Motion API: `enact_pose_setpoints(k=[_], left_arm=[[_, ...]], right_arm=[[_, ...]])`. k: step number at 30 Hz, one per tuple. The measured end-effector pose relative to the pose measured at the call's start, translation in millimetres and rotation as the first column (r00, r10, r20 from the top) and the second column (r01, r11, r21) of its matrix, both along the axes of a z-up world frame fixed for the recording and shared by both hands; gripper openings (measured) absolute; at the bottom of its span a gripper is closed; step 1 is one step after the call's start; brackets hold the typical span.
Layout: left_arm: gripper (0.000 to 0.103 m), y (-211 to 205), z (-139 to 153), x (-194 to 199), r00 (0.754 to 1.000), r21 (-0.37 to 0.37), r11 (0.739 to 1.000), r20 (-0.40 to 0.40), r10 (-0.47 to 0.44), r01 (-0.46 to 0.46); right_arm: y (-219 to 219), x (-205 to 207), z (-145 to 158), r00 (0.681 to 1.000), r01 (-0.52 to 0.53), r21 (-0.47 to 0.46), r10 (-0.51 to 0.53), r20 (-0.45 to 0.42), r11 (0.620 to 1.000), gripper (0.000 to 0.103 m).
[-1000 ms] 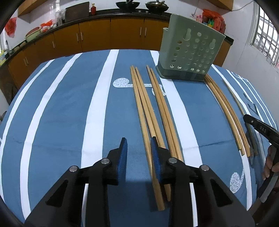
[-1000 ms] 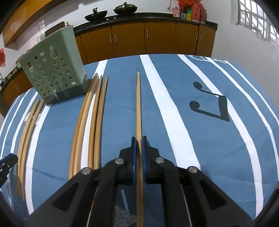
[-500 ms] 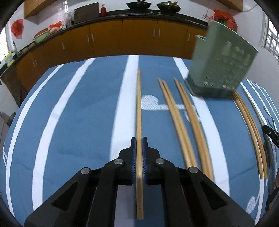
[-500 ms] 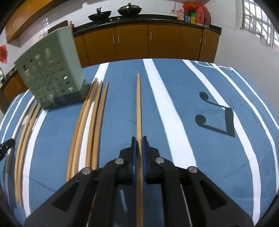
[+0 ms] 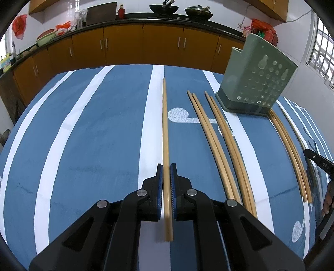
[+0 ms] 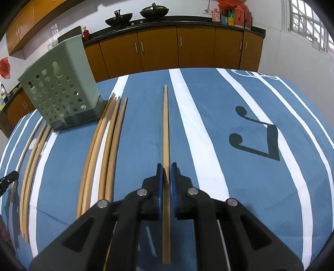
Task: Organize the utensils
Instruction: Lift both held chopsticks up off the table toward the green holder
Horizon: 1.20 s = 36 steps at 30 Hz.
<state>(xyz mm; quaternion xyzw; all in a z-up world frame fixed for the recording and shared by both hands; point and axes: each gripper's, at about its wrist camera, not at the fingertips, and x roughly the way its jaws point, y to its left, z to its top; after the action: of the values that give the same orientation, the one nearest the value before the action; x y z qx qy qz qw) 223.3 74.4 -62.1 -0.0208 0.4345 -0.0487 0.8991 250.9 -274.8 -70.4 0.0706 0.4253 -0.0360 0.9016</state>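
The left tongs (image 5: 166, 183) were open a second ago; now they pinch one chopstick (image 5: 165, 129) above the desk (image 5: 94, 135). The right tongs (image 6: 166, 183) hold another chopstick (image 6: 165, 125), loosening slightly. Both can go into the green holder (image 5: 256, 77).

Green holder (image 5: 255, 77) interior hidden; hand (image 5: 328, 198) cut off at right edge; far counter clutter (image 6: 231, 17) perhaps boxes.
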Motion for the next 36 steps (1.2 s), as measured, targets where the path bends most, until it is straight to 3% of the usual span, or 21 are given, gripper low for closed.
enact_pose_setpoints(k=[5, 12, 19, 29, 36], left_arm=[[0.008, -1, -1, -10, 1.000, 0.016, 1.000, 0.009, 0.003, -0.003], [0.007, 0, 1, -12, 1.000, 0.034, 0.999, -0.005, 0.001, -0.001], [0.007, 14, 43, -25, 0.994, 0.012, 1.000, 0.108, 0.018, -0.019], [0.007, 26, 112, -37, 0.950, -0.054, 0.997, 0.307, 0.064, -0.050], [0.007, 32, 137, -33, 0.923, -0.072, 0.994, 0.372, 0.098, -0.076]], right_arm=[[4, -10, -2, 1.000, -0.009, -0.039, 0.009, 0.005, 0.999, 0.010], [-1, -16, 10, 0.999, -0.005, -0.009, 0.005, 0.037, 1.000, 0.008], [-4, -33, 54, 0.986, 0.002, -0.026, 0.002, 0.164, 1.000, 0.008], [-12, -51, 120, 0.932, 0.026, -0.027, -0.015, 0.363, 0.999, 0.008], [-16, -47, 134, 0.918, 0.038, -0.020, -0.027, 0.396, 0.999, 0.008]])
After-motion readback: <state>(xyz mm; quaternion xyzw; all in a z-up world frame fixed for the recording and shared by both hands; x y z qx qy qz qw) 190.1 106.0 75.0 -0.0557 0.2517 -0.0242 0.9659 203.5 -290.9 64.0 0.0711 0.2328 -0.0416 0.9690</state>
